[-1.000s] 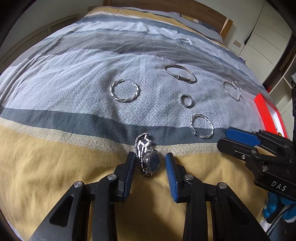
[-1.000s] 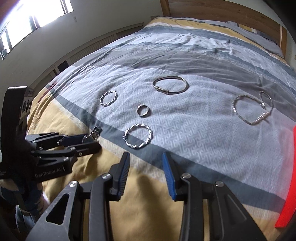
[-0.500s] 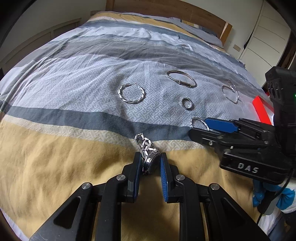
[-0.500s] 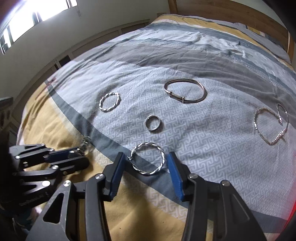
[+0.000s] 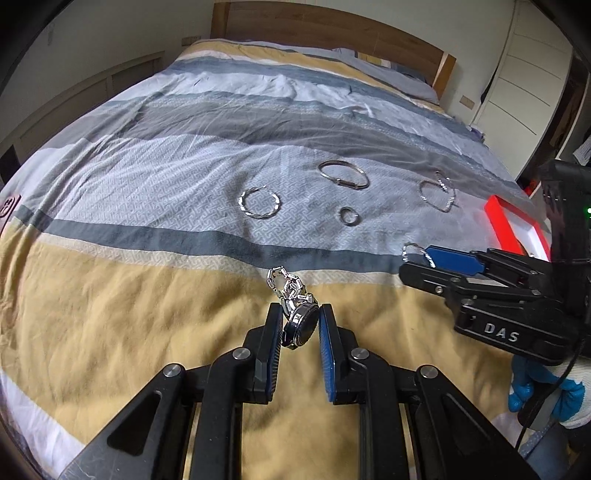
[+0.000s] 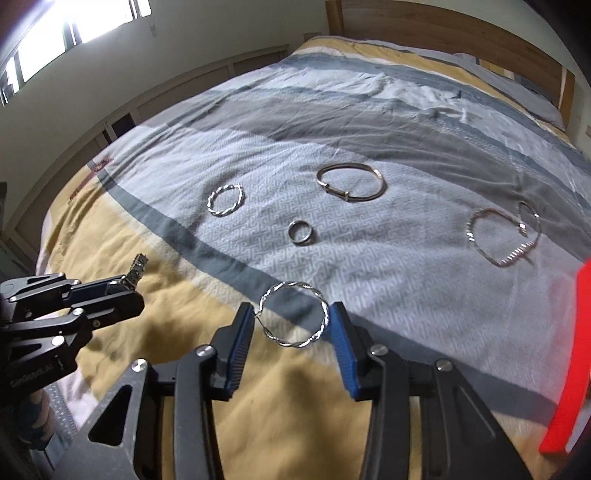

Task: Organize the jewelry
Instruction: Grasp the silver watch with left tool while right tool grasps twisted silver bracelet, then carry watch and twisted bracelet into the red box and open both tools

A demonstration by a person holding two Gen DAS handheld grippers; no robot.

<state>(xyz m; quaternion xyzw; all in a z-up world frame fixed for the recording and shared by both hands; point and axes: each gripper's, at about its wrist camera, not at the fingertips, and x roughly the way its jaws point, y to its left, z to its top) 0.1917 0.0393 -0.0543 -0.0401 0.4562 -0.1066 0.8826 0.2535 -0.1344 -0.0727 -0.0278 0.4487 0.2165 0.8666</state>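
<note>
My left gripper [image 5: 298,325] is shut on a silver watch [image 5: 301,325], its chain band [image 5: 286,284] hanging forward above the yellow bedspread. It also shows in the right wrist view [image 6: 110,291]. My right gripper [image 6: 293,325] is closed on a twisted silver hoop [image 6: 294,319], held between its blue pads; it shows in the left wrist view [image 5: 432,258]. On the bed lie another twisted hoop [image 5: 259,202], a bangle [image 5: 343,174], a small ring [image 5: 349,215] and a heart-shaped chain [image 5: 437,195].
A red box [image 5: 506,229] sits at the bed's right side, also in the right wrist view [image 6: 572,365]. The wooden headboard [image 5: 332,33] is at the far end. White cabinets [image 5: 528,74] stand to the right.
The left gripper closed on the watch and lifted it. The right gripper moved forward to the near twisted hoop, closed on it and raised it off the bedspread.
</note>
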